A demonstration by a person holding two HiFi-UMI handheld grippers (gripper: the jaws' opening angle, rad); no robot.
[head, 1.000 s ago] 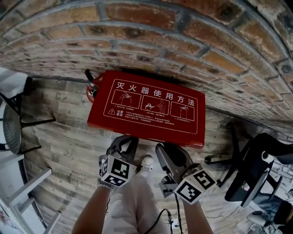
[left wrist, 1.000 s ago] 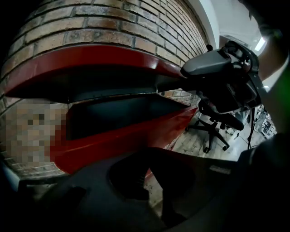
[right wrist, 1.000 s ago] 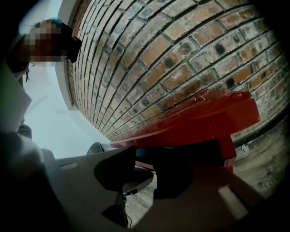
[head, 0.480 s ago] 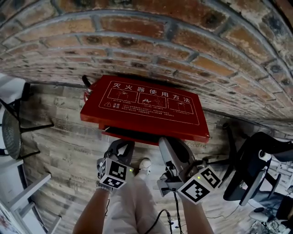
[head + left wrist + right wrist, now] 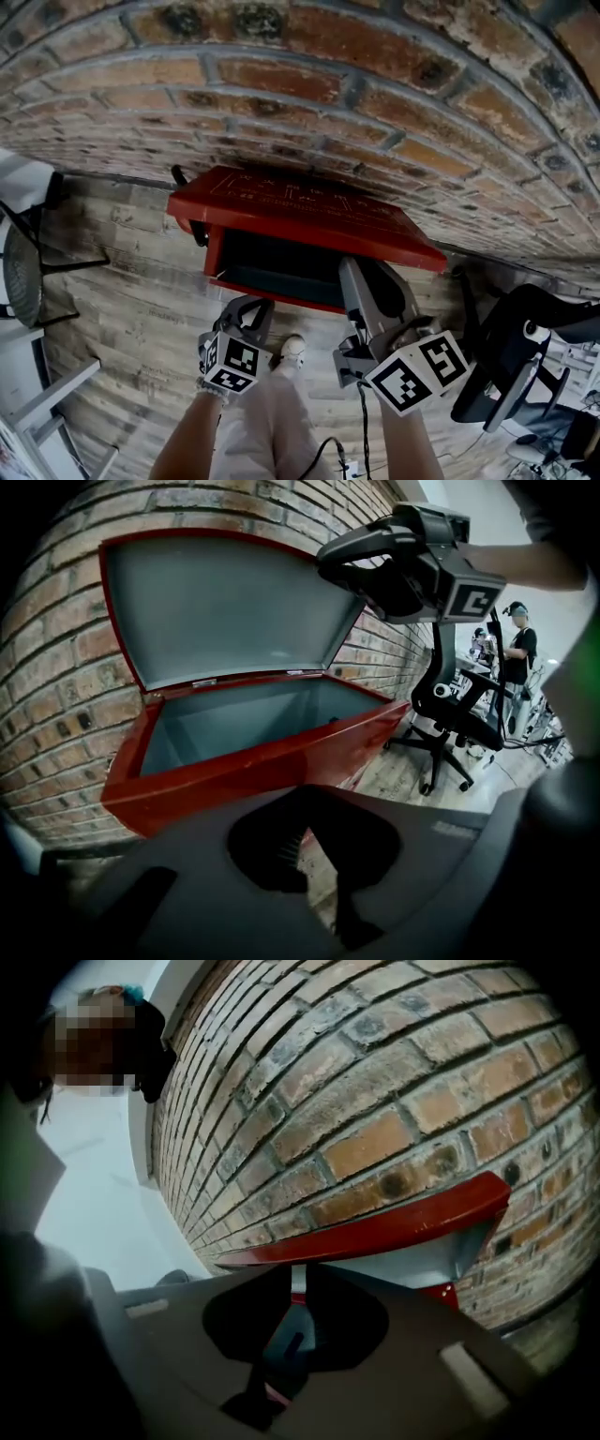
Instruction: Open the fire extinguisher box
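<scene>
The red fire extinguisher box stands on the floor against the brick wall, its grey inside bare. The lid is tilted up off the box, hinged at the wall side. My right gripper is at the lid's front edge, jaws closing with the red rim between them; from the left gripper view the right gripper holds the lid's free corner. My left gripper hovers low in front of the box, shut and holding nothing.
A brick wall rises right behind the box. A black office chair stands to the right and another chair to the left. A black nozzle pokes out at the box's left end. A person stands far off.
The lid has swung up from flat to well raised, exposing the box's inside. My right gripper rose with its front edge. The left gripper stayed low in front.
</scene>
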